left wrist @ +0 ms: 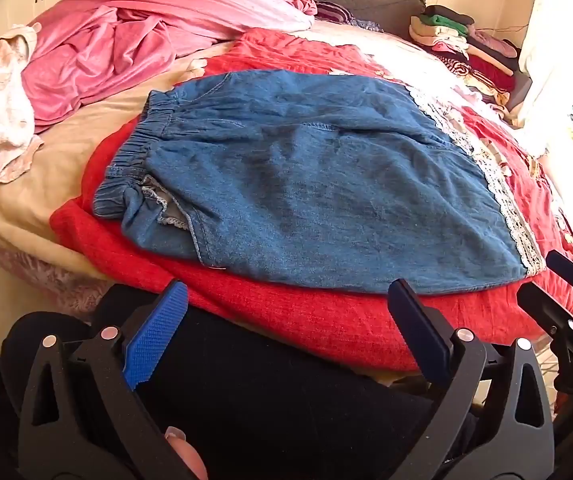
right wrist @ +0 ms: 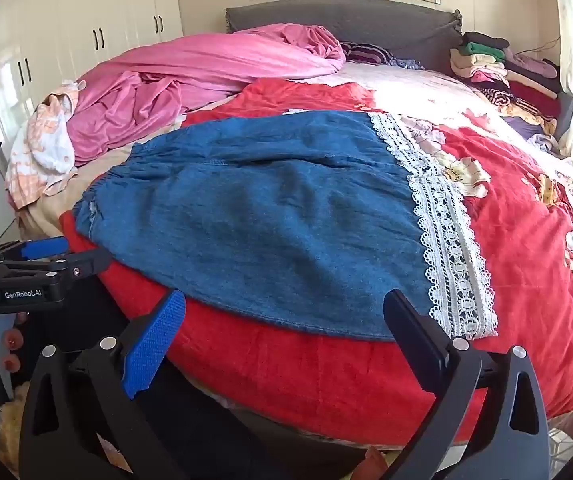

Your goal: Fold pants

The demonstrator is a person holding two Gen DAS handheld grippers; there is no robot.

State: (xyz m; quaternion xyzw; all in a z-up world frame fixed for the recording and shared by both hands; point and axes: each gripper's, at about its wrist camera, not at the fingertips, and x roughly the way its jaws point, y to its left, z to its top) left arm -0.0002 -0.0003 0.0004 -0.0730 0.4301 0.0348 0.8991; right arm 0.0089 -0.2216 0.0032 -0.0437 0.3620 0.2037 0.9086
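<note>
Big bed (right wrist: pixel 326 380) takes up basically everything here, covered in a red floral quilt (right wrist: pixel 526 248) that looks a bit fuzzy along its near edge. The pants (right wrist: pixel 270 224) lie spread out flat on that quilt, close to the near edge of the bed, with the waistband (left wrist: pixel 134 152) end toward the pink blanket (right wrist: pixel 190 80).

Progress-wise, I'd say folding is barely going, if at all: the pants look laid flat, maybe already doubled leg over leg, but the lengthwise folds are all left to do. Can't tell for sure how many layers are in there.

Material: soft, slightly wrinkled blue denim, gathered elastic waist, and a strip of white lace trim (right wrist: pixel 446 240) at the cuff end, on the side of the pants away from the blanket.

Left tool (left wrist: pixel 286 324) hangs just off the pants' near hem, spread wide, nothing in it. Right tool (right wrist: pixel 282 332) same deal, wide and empty, near the lace end.
</note>
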